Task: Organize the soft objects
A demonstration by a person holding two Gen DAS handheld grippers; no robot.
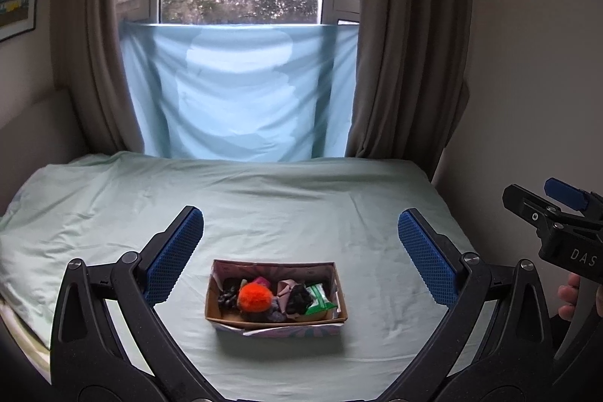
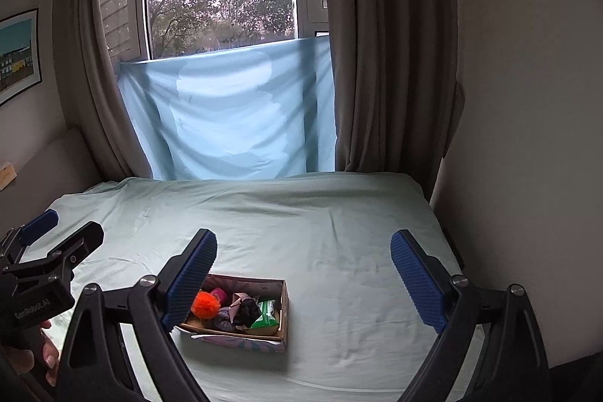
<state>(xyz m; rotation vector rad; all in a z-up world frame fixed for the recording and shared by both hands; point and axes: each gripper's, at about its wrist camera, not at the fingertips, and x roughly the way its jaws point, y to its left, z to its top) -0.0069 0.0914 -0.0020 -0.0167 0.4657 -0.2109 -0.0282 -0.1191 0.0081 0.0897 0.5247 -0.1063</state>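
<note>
A: The left tongs point(image 1: 300, 253) stand wide with nothing between the blue pads, and the right tongs point(image 2: 303, 279) are just as wide and just as empty. Both hang above the bed point(image 1: 286, 198), well apart from anything.

B: And the soft things?

A: All in the small cardboard box point(image 1: 277, 321) near the front of the bed: an orange pom-pom point(image 1: 255, 297), something pink behind it, a dark crumpled piece, a greyish-pink cloth and a green packet point(image 1: 319, 300) at the right end (what lies underneath cannot be made out).

B: So what could go wrong?

A: The box looks light and sits on a soft sheet. A careless dip into it could drag or tip it, and the packed pieces would likely snag one another, so one might come out with a neighbour attached.

B: Anything else?

A: The two tongs sit close together; reaching in at once, they could collide.
</note>
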